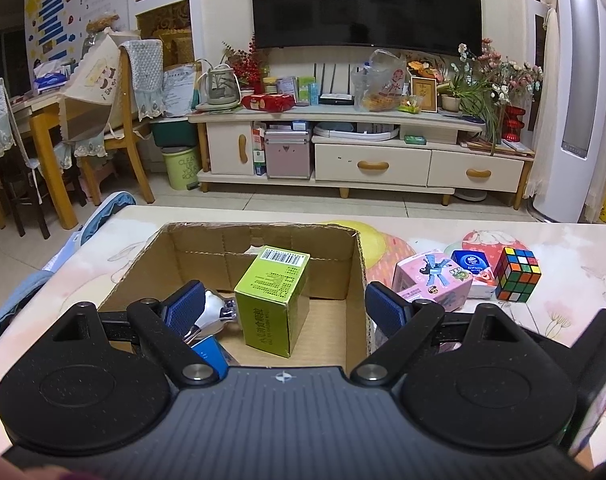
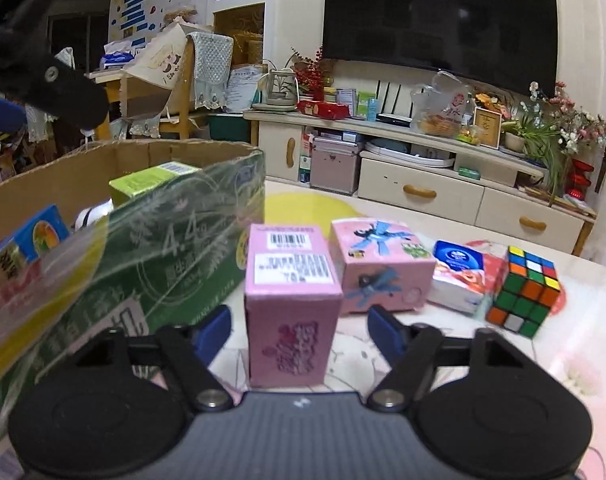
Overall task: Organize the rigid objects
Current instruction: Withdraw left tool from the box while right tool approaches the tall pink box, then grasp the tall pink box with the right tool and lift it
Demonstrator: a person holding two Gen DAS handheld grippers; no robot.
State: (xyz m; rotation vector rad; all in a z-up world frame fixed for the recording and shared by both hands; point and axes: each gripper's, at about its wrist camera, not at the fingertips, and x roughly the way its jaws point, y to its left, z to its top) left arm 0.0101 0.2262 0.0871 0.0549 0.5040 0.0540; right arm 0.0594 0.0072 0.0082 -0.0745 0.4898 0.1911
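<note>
An open cardboard box (image 1: 355, 280) stands on the table with a green carton (image 1: 273, 300), a shiny metal object (image 1: 211, 316) and a blue box (image 1: 211, 354) inside. My left gripper (image 1: 287, 312) is open above the box, the green carton between its fingers but untouched. In the right wrist view my right gripper (image 2: 299, 330) is open around an upright pink box (image 2: 291, 308), with gaps on both sides. Behind it lie a second pink box (image 2: 379, 268), a tissue pack (image 2: 459, 276) and a Rubik's cube (image 2: 523, 292). The cardboard box (image 2: 163, 248) is at the left.
The table (image 1: 575, 280) has a pale floral cover. The second pink box (image 1: 435, 280), tissue pack (image 1: 473, 264) and cube (image 1: 519, 274) lie right of the box. A TV stand (image 1: 363, 160) and dining chairs (image 1: 115, 120) stand beyond the table.
</note>
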